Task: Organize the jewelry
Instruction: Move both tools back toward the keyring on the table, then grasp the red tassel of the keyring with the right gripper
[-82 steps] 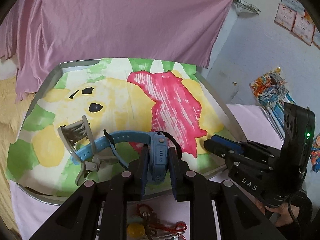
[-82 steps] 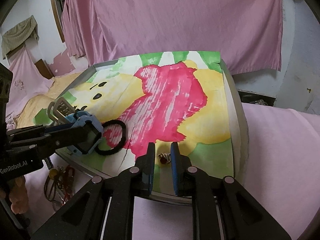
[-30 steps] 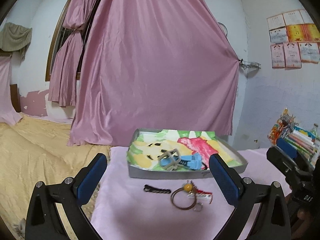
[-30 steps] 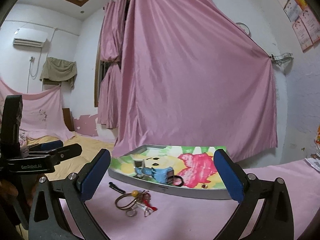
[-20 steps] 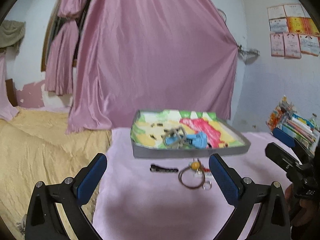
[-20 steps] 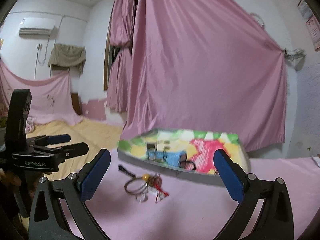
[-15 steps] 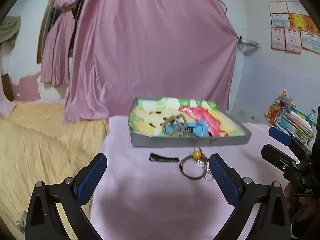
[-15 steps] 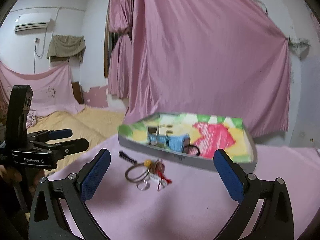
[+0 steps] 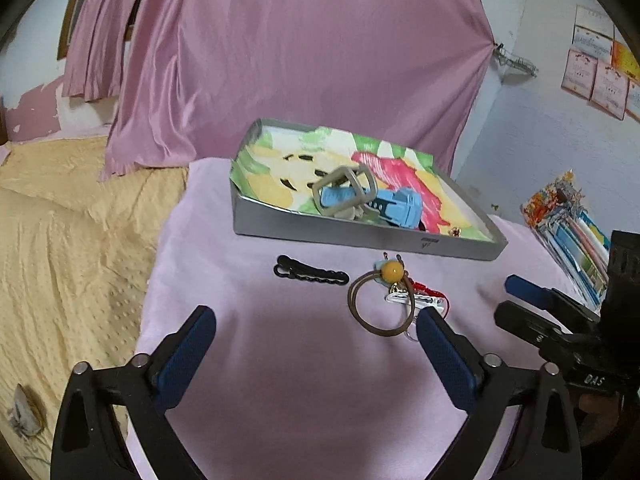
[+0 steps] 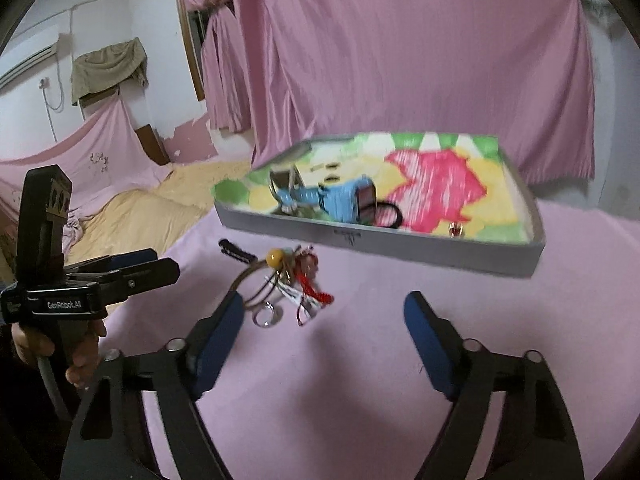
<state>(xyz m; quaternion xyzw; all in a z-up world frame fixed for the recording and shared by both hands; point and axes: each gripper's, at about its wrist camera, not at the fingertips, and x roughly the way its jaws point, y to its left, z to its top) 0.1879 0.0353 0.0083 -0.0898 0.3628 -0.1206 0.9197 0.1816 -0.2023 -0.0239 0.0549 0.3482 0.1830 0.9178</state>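
A grey tray [image 9: 360,236] with a colourful cartoon lining sits on the pink cloth. In it lie a blue watch [image 9: 394,206], a grey hair claw [image 9: 346,192], a black hair tie [image 10: 386,214] and a small earring [image 10: 454,229]. On the cloth in front lie a black hair clip [image 9: 310,273], a brown hair band with a yellow bead [image 9: 390,272] and a tangle of red cord and rings [image 10: 308,284]. My left gripper [image 9: 314,344] is open and empty, short of these pieces. My right gripper [image 10: 324,320] is open and empty, just before the tangle.
A yellow bedspread [image 9: 60,240] lies left of the pink cloth [image 9: 280,360]. Pink curtains [image 9: 300,60] hang behind the tray. A stack of colourful packets [image 9: 568,224] sits at the right. The other gripper shows at the right of the left wrist view [image 9: 560,328].
Both grippers let go of the watch and earring in the tray, pulled far back with jaws wide open, and now tilt down and move closer to the loose pieces on the cloth.
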